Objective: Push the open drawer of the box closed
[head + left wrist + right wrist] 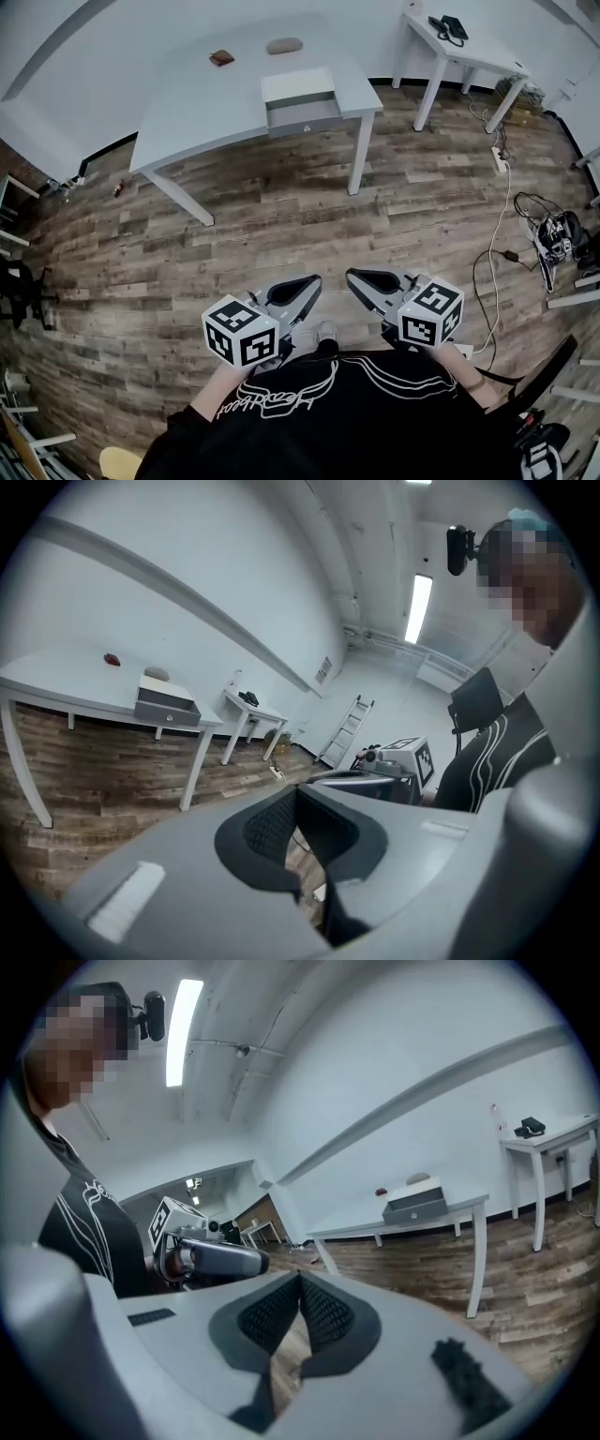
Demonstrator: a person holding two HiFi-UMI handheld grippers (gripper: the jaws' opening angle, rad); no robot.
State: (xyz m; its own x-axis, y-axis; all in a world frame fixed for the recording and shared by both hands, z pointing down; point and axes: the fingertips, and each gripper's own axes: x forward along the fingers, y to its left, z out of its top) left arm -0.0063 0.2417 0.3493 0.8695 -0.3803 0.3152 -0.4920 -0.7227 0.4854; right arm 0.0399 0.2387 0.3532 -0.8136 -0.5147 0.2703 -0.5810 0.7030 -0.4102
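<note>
Box (298,85) sits at the near right corner of the pale desk (206,98), far across the wood floor (281,225) from the person. Its white top is flush with the desk edge. The grey drawer (304,114) is pulled out toward the near side, so its front overhangs past the box body, with a small knob (307,126) at mid-front. The left gripper view shows the same drawer (167,708) small and distant, as does the right gripper view (417,1209). Also on the desk, far behind the box and well apart from it, are a small brown item (222,58) and a grey oval item (284,45). Left tool (309,284) and right tool (358,278) are held side by side close to the person's body, tips pointing far, nowhere near the desk. In its own view the left tool (295,791) has its pads meeting at the tip with nothing between them. The right tool (300,1277) is likewise closed and empty. Judgement: the task is not yet started. The drawer looks rigid and light and likely slides easily. The box looks small enough to skid on the smooth desk when shoved. No grasp is needed. Closed tips set flat on the drawer front, close to the knob and centred, should run it in straight. An off-centre push may cock it in its runners. The other tool could brace the far side or the top of the box.
</note>
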